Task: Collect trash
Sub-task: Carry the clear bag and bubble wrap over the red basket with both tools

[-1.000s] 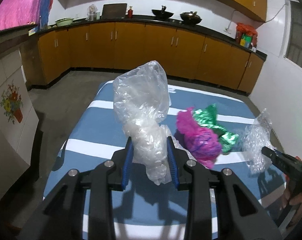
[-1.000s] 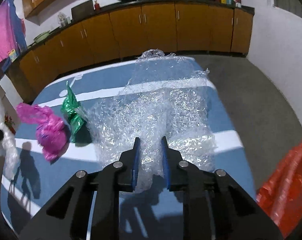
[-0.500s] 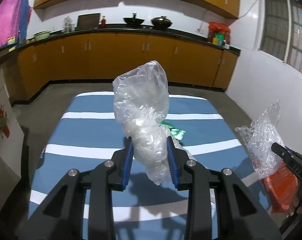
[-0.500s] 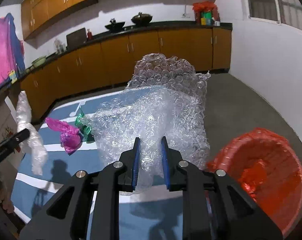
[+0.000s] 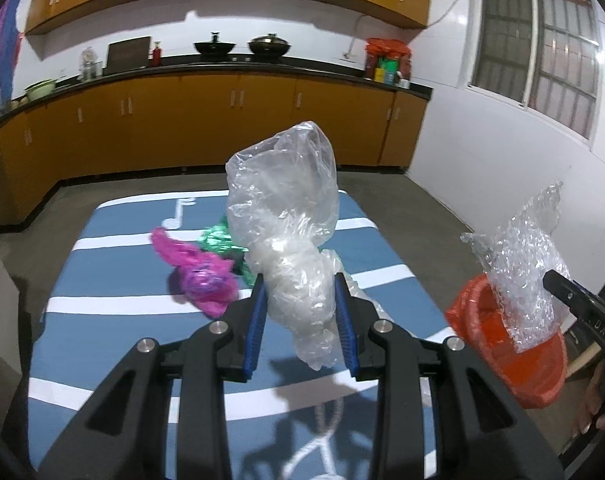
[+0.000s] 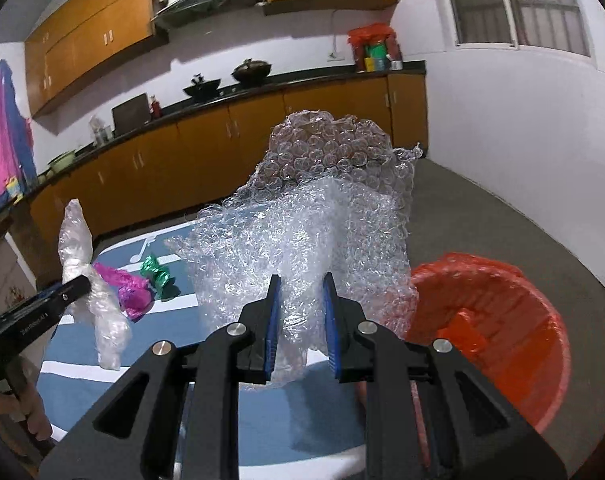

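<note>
Left wrist view: the blue-and-white striped worktop [image 5: 114, 312] fills the lower middle, and the red-lined bin [image 5: 514, 344] sits off its edge at about 3 o'clock, low beside it, so trash can be dropped in from above. In the right wrist view the bin [image 6: 514, 320] opens wide at 4 o'clock, just past the worktop [image 6: 262, 420]. The bubble wrap [image 6: 314, 232] is the biggest piece of trash; the right gripper [image 6: 301, 324] is clamped on its lower fold, and the loose sheet stands up above the blue pads, clear of the worktop, probably lifted for carrying to the bin. From the left wrist view the same wrap [image 5: 522, 272] hangs over the bin's near rim, so release looks close. The clear bag [image 5: 290, 232] is smaller; the left gripper [image 5: 301, 320] is clamped around its crumpled waist, with the puffed top above and a tail hanging below the pads. It is held over the worktop at 12 o'clock, still short of the bin. Two smaller scraps remain on the worktop at 10 o'clock, touching each other: a pink wrapper [image 5: 202, 276] and a green wrapper [image 5: 218, 236], not yet collected.
</note>
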Demonstrator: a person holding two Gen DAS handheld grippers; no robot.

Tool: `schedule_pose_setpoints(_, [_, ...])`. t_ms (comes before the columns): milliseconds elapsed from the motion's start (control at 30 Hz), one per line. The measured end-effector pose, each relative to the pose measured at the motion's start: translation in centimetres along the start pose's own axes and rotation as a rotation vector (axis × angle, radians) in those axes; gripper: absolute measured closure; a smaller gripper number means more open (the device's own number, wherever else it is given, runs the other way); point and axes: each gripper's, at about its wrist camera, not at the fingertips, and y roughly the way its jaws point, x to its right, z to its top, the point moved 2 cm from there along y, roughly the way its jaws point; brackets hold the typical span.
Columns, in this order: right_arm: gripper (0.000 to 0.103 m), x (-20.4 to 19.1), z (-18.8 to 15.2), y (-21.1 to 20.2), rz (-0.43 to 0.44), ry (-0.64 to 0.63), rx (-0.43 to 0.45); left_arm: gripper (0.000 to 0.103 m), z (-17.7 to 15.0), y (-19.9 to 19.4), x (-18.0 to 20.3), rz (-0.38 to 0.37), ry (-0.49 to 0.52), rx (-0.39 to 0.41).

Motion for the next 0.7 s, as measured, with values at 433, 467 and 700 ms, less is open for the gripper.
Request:
schedule_pose_setpoints(433, [0.082,5.5,-1.0,-2.9,-0.117,0.104,0.035,0.07,-0.7,1.5,8.5,-0.159,0.084,-0.036])
schedule_pose_setpoints(467, [0.082,5.9,-1.1,-3.1,-0.127,0.114,0.037,0.07,-0.7,1.7,9.0,-0.171,0.092,-0.039])
schedule_pose_setpoints(700, [0.082,8.8,-1.9,-4.0,-0.196,0.159,0.049,0.07,-1.3,2.9,13.4,-0.261,0.144,-0.059])
